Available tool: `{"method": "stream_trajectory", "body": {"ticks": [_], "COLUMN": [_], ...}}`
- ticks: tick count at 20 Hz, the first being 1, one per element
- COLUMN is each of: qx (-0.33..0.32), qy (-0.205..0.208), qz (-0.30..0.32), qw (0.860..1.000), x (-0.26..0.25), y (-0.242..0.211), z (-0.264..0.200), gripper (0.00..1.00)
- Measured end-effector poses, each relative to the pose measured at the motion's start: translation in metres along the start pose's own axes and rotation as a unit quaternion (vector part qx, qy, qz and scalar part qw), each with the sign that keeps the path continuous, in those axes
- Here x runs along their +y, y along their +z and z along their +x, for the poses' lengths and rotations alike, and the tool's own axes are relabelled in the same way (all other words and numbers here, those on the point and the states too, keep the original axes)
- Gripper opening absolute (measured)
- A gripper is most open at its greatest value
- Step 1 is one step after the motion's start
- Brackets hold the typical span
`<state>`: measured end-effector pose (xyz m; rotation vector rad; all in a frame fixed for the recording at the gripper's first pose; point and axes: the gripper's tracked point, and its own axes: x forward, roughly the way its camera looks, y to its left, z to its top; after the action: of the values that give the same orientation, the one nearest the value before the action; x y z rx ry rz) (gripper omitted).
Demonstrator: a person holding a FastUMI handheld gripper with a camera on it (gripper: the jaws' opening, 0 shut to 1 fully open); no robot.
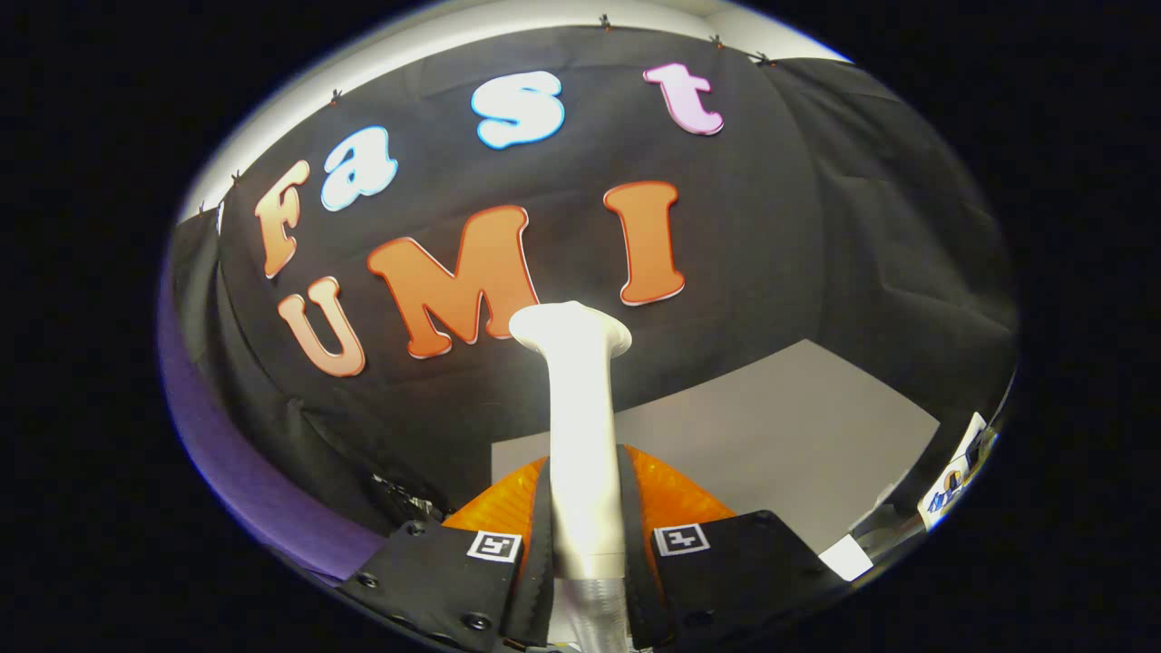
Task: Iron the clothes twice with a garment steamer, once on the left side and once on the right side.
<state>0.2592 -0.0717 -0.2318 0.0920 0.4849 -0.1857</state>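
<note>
Item: garment steamer [580, 417], white, upright, flared head toward the booth wall. Gripper [586, 531]: its 2 fingers clamped on the steamer's handle. Grey table [798, 426] beyond. Handling advice: keep grip firm, head level during each pass.

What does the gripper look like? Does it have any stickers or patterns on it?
The gripper has two fingers with ribbed, see-through orange outer sides and black inner pads with jagged edges. Behind them sit flat black plates fastened with small dark screws. Each plate carries one square black-and-white marker, like a tiny puzzle code, one on each side.
</note>
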Motion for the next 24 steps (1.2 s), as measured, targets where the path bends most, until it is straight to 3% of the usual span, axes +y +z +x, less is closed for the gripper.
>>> {"method": "stream_trajectory", "body": {"ticks": [5, 11, 16, 20, 24], "qx": [-0.073, -0.157, -0.193, -0.207, -0.216], "qy": [-0.007, -0.032, -0.031, -0.012, -0.002], "qz": [0.017, -0.010, -0.011, -0.015, -0.025], "qw": [0.997, 0.987, 0.981, 0.978, 0.976], "x": [0.024, 0.053, 0.088, 0.124, 0.161], "y": [0.016, 0.029, 0.013, -0.005, -0.021], "z": [-0.096, -0.223, -0.307, -0.350, -0.358], "gripper": [0.40, 0.40, 0.39, 0.39, 0.39]}}
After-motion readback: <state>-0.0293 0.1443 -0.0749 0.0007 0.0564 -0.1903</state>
